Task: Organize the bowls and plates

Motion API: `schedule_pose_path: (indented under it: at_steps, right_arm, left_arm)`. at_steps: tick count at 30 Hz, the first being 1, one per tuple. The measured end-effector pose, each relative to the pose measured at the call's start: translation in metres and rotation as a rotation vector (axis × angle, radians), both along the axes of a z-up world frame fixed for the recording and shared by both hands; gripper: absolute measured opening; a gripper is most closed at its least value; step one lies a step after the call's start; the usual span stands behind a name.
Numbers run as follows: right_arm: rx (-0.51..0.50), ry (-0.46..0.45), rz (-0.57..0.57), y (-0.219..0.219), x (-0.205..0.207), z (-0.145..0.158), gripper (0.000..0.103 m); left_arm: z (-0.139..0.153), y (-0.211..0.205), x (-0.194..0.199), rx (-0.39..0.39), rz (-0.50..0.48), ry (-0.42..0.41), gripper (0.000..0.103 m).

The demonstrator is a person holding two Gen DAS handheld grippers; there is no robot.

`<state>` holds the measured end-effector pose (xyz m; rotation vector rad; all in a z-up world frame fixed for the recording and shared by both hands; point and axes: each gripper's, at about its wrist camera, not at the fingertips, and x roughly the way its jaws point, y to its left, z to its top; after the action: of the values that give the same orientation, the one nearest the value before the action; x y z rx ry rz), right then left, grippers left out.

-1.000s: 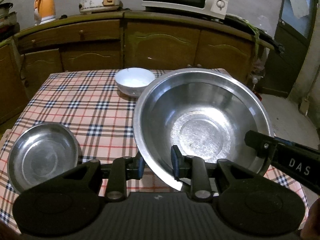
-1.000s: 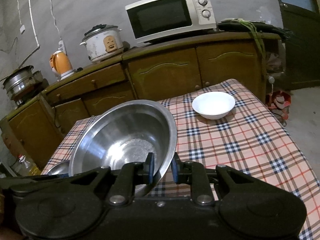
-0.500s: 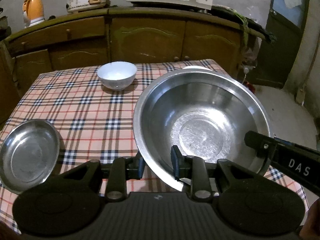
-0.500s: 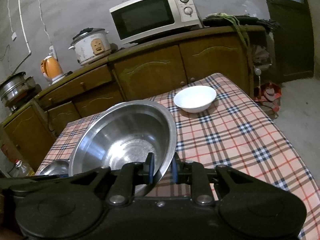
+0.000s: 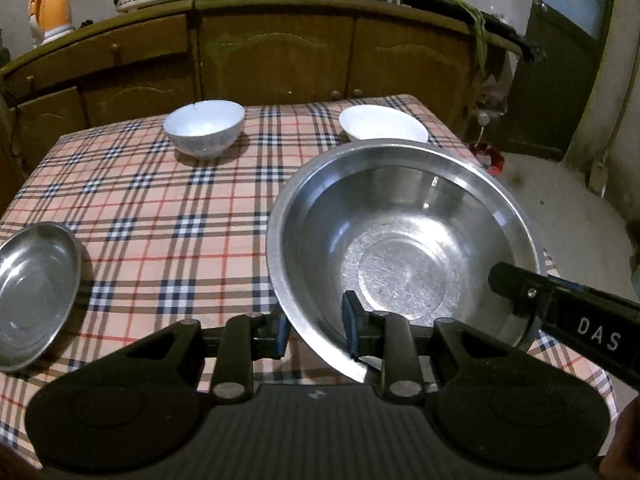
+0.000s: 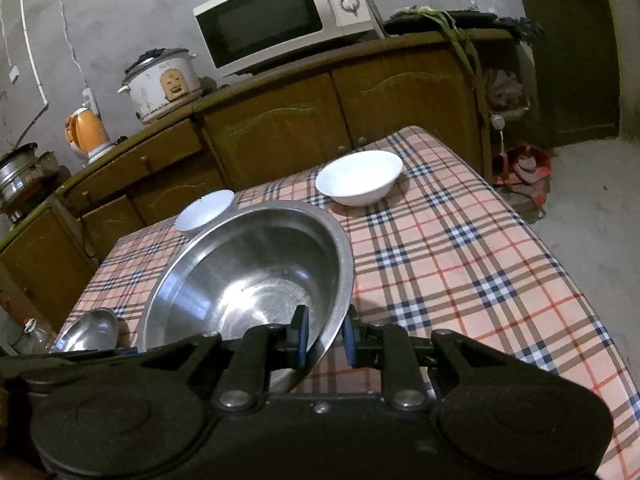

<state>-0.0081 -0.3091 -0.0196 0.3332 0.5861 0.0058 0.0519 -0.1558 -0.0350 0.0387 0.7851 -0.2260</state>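
Second white bowl (image 5: pixel 383 124) now visible; both claws clamp steel basin (image 5: pixel 404 240) rim; "DAS" on right claw (image 5: pixel 516 288)

The basin (image 5: pixel 404 240) is sitting over the table's (image 5: pixel 168 216) near right part. Two bowls (image 5: pixel 204 128) (image 5: pixel 382 124) are lying behind the basin; a plate (image 5: pixel 34 288) is lying left of it.

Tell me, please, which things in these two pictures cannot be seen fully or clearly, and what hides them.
- Steel plate: left wrist view, cut off by the left edge; right wrist view, mostly behind the large steel bowl.
- Deeper white bowl: right wrist view, lower part behind the steel bowl's rim.
- Shallow white bowl: left wrist view, near side hidden likewise.
- Tablecloth under the steel bowl: hidden, so whether the bowl rests on it is unclear.
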Motion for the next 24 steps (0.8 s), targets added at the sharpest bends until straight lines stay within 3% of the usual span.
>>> schedule_pose_path:
  at_steps: [11, 24]
  right_arm:
    - [0.022, 0.049, 0.005, -0.015, 0.013, -0.027, 0.024]
    - [-0.002, 0.116, 0.047, 0.006, 0.044, -0.051, 0.024]
  left_arm:
    - [-0.022, -0.012, 0.010, 0.022, 0.013, 0.043, 0.028]
    - [-0.044, 0.005, 0.031, 0.052, 0.062, 0.090, 0.028]
